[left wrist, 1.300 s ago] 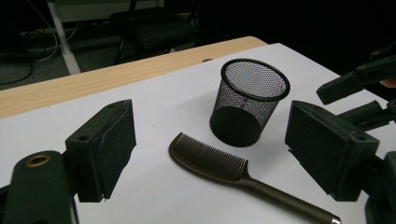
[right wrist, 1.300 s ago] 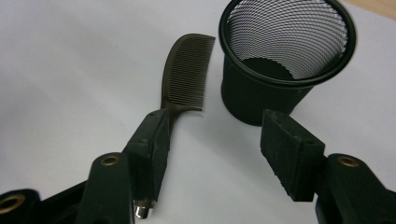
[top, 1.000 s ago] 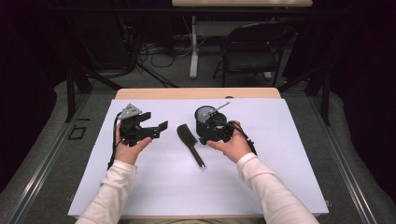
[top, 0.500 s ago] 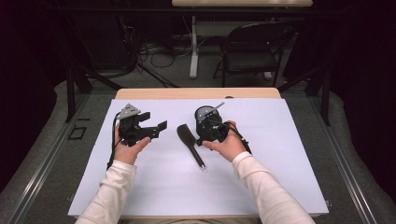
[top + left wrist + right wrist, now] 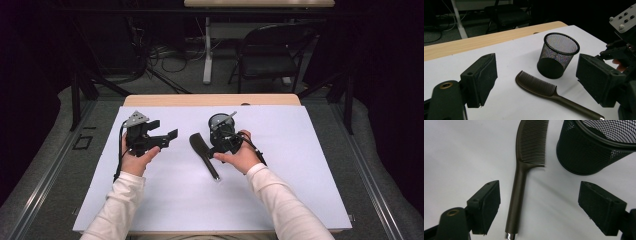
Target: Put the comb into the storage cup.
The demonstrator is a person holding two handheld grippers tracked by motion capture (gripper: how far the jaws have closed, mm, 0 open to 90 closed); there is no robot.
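Since a second ago, the right claw (image 5: 216,145) has just been opening its jaws and now stands wide over the handle of the dark brown plastic comb (image 5: 524,170), nothing pinched. That comb lies flat mid-counter, nearer the far edge, just beside the black wire-mesh cup (image 5: 557,55). It looks light, stiff and smooth; the slim handle is probably the best hold. The left claw (image 5: 159,135) hangs wide and empty.

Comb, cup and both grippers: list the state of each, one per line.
Comb: lying flat on the white table sheet, not gripped.
Mesh cup: upright, empty, beside the comb.
Left gripper: open, holding nothing.
Right gripper: jaws just opened, straddling the comb handle without touching.
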